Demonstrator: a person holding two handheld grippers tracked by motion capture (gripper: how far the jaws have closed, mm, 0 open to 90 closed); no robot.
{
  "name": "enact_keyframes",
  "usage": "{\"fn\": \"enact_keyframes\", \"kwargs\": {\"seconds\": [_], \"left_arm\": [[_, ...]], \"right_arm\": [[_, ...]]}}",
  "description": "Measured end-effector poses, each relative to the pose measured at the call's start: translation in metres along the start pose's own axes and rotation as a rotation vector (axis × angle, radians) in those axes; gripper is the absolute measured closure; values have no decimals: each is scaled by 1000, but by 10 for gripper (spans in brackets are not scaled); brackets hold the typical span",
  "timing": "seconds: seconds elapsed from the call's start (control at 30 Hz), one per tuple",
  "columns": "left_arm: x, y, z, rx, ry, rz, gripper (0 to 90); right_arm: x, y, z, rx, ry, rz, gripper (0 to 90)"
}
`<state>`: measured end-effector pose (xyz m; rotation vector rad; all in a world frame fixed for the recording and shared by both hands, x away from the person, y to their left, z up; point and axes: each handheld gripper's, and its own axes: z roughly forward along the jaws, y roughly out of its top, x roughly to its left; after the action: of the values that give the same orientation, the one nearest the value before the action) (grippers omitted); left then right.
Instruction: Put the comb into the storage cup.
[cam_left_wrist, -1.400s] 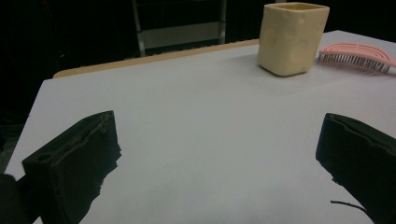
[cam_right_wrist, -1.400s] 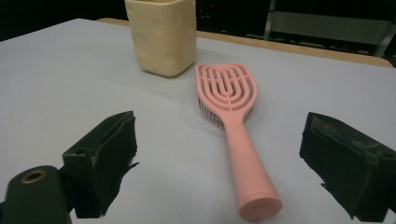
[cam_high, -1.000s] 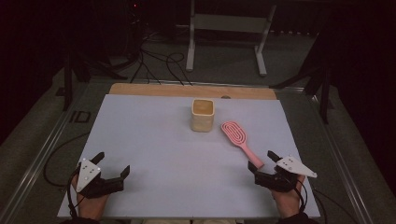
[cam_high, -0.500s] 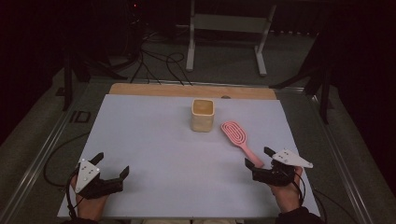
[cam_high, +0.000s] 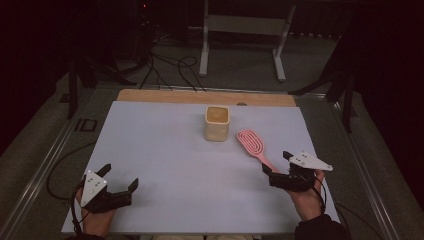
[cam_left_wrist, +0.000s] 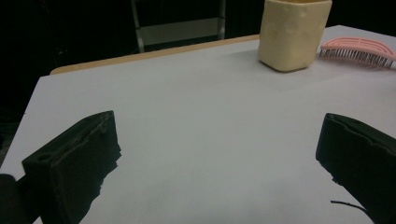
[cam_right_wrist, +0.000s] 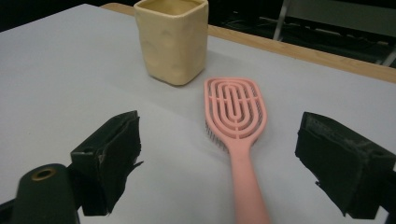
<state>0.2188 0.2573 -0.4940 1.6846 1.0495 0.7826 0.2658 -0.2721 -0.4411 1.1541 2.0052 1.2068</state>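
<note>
Step in hand: the right gripper (cam_high: 278, 168) was lined up on the pink hairbrush (cam_high: 254, 146) — by my reading, the approach for a pick-up.
Right gripper: jaws spread wide and empty, one on each side of the brush handle (cam_right_wrist: 246, 186), neither touching it.
Hairbrush: it lay flat on the white table (cam_high: 165, 145), bristles down, head pointing at the cream cup (cam_high: 217, 122) and near it but apart.
Left gripper: the left gripper (cam_high: 121, 183) sat low at the near left corner with its jaws wide and nothing between them — well apart from brush and cup.
Doing it well: I judged it best to keep the handle centred between the jaws, go low to the table, and close on the handle rather than the head.
Risk: the thin handle could skid or twist if one jaw met it first.
</note>
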Motion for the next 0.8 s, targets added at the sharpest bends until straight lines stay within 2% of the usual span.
{"fn": "enact_keyframes", "kwargs": {"seconds": [0.43, 0.8], "left_arm": [[-1, 0, 0, 0, -1, 1, 0], [-1, 0, -1, -2, -3, 2, 0]], "right_arm": [[-2, 14, 6, 27, -12, -10, 97], [1, 29, 15, 76, -20, -39, 84]]}}
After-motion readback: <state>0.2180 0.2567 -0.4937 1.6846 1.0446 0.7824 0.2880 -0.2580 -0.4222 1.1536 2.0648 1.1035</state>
